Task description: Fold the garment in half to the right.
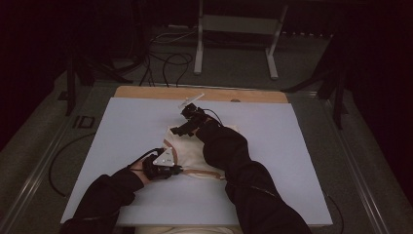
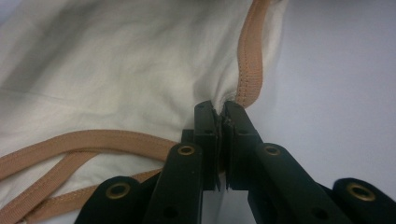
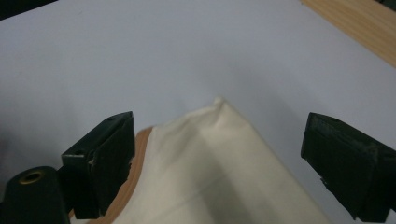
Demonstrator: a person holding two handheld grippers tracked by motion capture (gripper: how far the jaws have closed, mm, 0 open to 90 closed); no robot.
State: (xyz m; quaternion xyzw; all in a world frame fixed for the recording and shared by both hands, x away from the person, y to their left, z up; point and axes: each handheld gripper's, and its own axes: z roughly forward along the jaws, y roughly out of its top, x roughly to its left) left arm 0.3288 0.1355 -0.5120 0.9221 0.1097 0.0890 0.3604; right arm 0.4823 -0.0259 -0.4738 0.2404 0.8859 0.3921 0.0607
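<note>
**Two Grippers Worked at Arm's Length**

The left gripper [image 1: 176, 168] was held low in the left hand [image 1: 148, 170], its jaws pressed together. The right gripper [image 1: 176, 131] was reached farther forward on an outstretched, dark-sleeved arm, its jaws spread wide apart with nothing pinched between them.

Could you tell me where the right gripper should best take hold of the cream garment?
Probably the raised far corner of the cream garment, which peaks between the open jaws of the right gripper. Come straight down over it; the left gripper already pinches the tan-trimmed edge.
</note>
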